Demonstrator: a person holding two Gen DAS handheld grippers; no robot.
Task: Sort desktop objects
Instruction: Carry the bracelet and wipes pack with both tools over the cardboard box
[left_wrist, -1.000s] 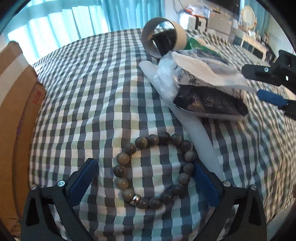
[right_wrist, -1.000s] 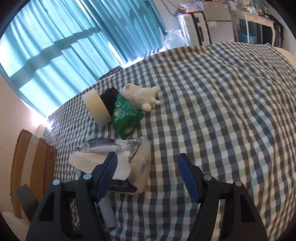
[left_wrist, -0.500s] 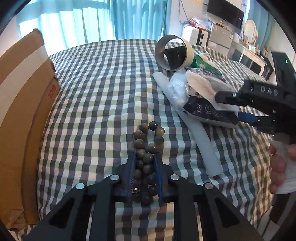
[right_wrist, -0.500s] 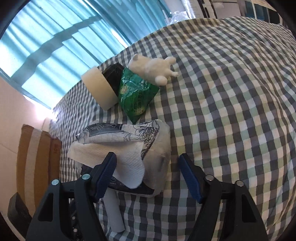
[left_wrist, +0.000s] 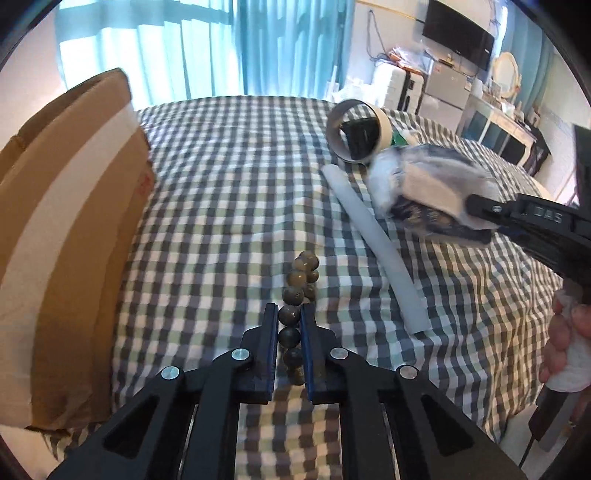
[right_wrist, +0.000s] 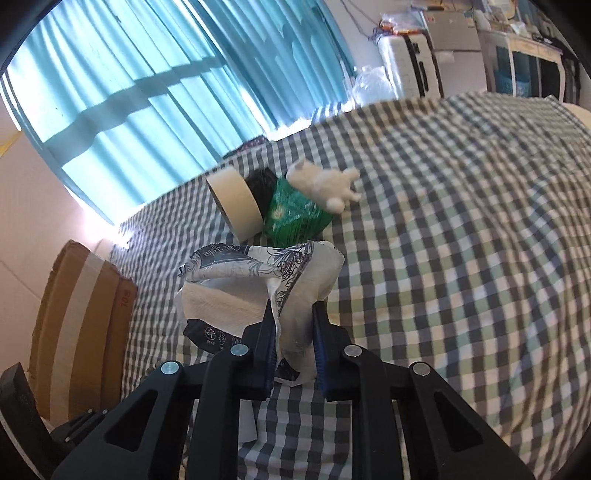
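Note:
My left gripper (left_wrist: 289, 314) is shut on a bracelet of dark beads (left_wrist: 295, 295), squeezed into a narrow strand that hangs over the checked cloth (left_wrist: 221, 206). My right gripper (right_wrist: 294, 317) is shut on a soft tissue pack (right_wrist: 258, 280) with white tissue sticking out. The pack also shows in the left wrist view (left_wrist: 424, 192), with the right gripper (left_wrist: 476, 206) gripping it from the right. A roll of tape (right_wrist: 234, 201), a green packet (right_wrist: 295, 214) and a white plush toy (right_wrist: 321, 181) lie behind the pack.
A cardboard box (left_wrist: 62, 229) stands at the left edge of the cloth, also seen in the right wrist view (right_wrist: 81, 325). A grey tube (left_wrist: 373, 240) lies between bracelet and pack. The roll of tape (left_wrist: 356, 131) stands on edge behind. Furniture lines the far wall.
My left gripper has shut on the bracelet, pressing the ring of beads into a strand, and lifted it. My right gripper has moved in and shut on the tissue pack.

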